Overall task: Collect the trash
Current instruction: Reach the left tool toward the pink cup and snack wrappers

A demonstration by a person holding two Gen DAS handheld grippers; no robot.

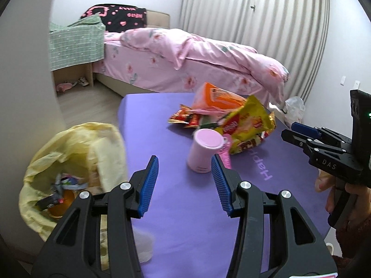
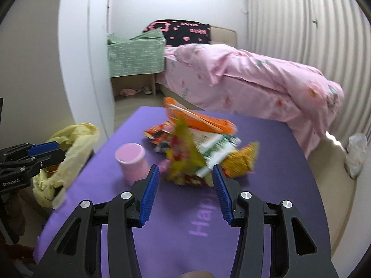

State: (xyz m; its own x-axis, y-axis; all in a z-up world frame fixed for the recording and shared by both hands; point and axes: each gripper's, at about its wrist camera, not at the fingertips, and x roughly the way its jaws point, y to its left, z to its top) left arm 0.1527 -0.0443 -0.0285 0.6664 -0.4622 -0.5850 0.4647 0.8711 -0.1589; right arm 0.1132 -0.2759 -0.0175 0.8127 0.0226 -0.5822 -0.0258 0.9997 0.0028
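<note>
A pink cup (image 1: pixel 204 150) (image 2: pixel 132 159) stands on the purple table (image 1: pixel 185 208) (image 2: pixel 266 185). Behind it lies a pile of trash: a yellow snack bag (image 1: pixel 250 125) (image 2: pixel 183 153), an orange packet (image 1: pixel 215 97) (image 2: pixel 199 118) and red wrappers (image 1: pixel 185 117). A bin lined with a yellow bag (image 1: pixel 69 162) (image 2: pixel 69 153) stands left of the table and holds some trash. My left gripper (image 1: pixel 185 166) is open and empty, just short of the cup. My right gripper (image 2: pixel 186 173) is open and empty, close before the yellow bag; it also shows in the left wrist view (image 1: pixel 301 136).
A bed with pink bedding (image 1: pixel 197 55) (image 2: pixel 255 74) stands behind the table. A nightstand under a green cloth (image 1: pixel 74 44) is at the back left. A clear plastic bag (image 1: pixel 294 108) (image 2: pixel 357 153) lies on the floor at right. Striped curtains (image 1: pixel 255 11) hang behind.
</note>
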